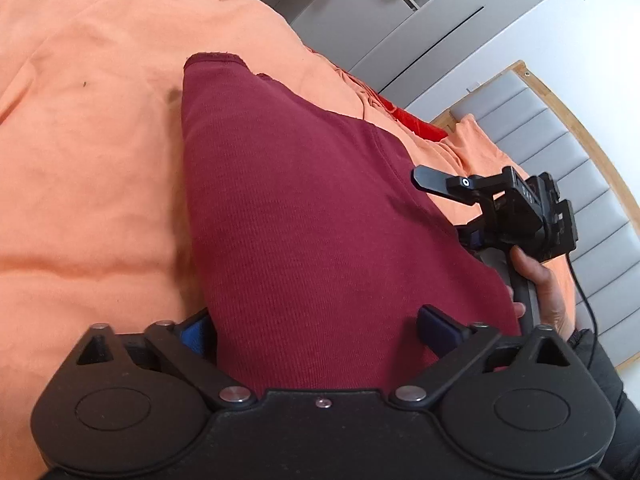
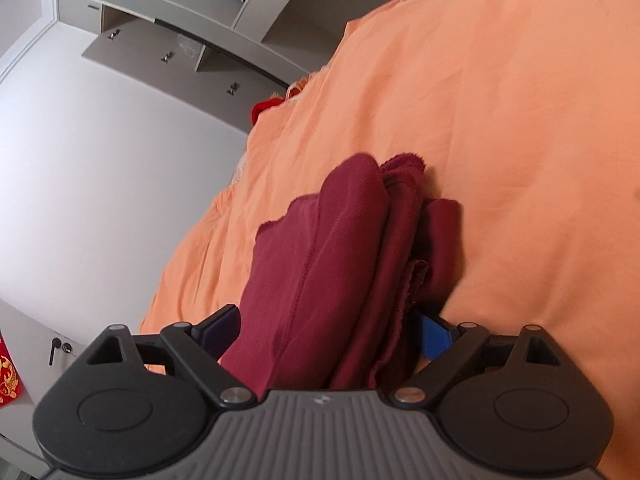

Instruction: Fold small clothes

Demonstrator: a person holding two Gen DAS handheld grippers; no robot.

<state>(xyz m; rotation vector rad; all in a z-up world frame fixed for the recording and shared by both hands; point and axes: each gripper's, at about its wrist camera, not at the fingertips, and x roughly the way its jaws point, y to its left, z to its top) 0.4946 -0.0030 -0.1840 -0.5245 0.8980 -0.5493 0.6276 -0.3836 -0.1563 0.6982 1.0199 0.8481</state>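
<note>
A dark red ribbed garment (image 1: 304,208) lies folded on the orange bed sheet (image 1: 88,152). My left gripper (image 1: 316,332) stands wide over its near end, the cloth running between the two fingers without being pinched. In the right wrist view the same garment (image 2: 328,264) shows as several stacked layers with a stitched seam. My right gripper (image 2: 324,334) is open around its near end, a blue pad (image 2: 432,336) on the right side. In the left wrist view the right gripper (image 1: 444,212) sits at the garment's right edge, held by a hand (image 1: 536,280).
A bright red cloth (image 1: 420,124) lies at the sheet's far edge, also the red cloth (image 2: 264,110) near the wall. A grey padded headboard (image 1: 560,168) with a wooden rim borders the bed. Grey cabinets (image 2: 168,56) and a white wall (image 2: 100,168) stand beyond.
</note>
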